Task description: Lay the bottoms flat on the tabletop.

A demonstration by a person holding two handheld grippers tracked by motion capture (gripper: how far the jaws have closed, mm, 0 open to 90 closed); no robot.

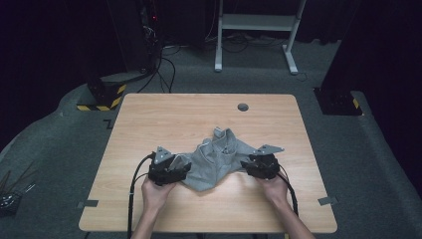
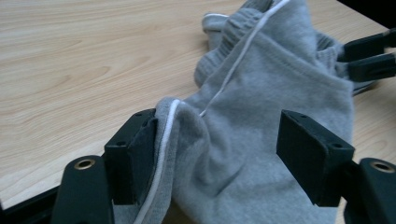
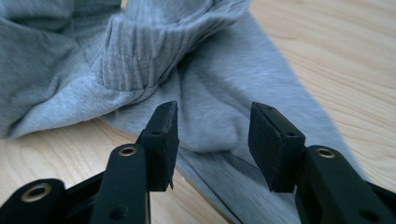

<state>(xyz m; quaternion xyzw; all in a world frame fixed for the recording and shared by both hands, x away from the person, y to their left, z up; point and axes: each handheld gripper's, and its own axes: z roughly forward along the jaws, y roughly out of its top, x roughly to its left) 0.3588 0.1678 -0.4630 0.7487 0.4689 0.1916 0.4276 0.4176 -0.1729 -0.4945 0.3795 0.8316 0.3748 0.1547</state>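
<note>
On the table (image 1: 149, 114), both hand-held grippers, left (image 1: 186, 169) and right (image 1: 245, 165), gape around grey garment (image 1: 214, 159) edges

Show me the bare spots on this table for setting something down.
The table is bare along its far edge around the round grommet, and down both sides. The near middle is crowded: the grey garment lies between the left tool and right tool.

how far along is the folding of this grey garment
Early. Done: nothing looks folded; the garment lies crumpled mid-table. In hand: the left hand-held gripper and right hand-held gripper sit at its two sides, jaws open around cloth, neither closed yet. Left: likely grip, spread flat, then fold.
</note>
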